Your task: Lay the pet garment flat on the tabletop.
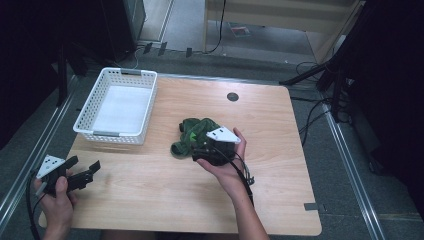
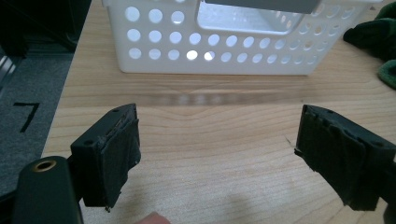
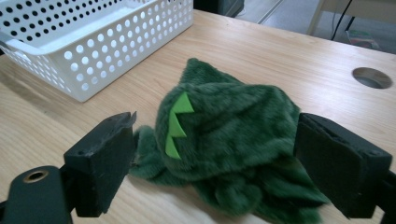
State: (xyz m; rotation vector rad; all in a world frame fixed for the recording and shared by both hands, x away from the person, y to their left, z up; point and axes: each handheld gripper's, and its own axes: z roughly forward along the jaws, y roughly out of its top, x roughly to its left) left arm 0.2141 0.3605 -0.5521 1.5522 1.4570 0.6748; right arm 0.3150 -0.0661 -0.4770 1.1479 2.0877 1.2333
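Here, green plush toy point(image 3: 229, 140) between right tongs' point(image 3: 212, 158) spread jaws.

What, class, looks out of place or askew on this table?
Nothing is spilled or broken. The green plush toy lies crumpled in a heap mid-table, outside the empty white basket. The right hand-held gripper brackets it with jaws open.

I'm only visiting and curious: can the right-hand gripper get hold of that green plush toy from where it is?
Probably yes. The right gripper is open, with the green plush toy lying on the table between its jaws. Nothing stands in between, and the white basket sits well off to the side.
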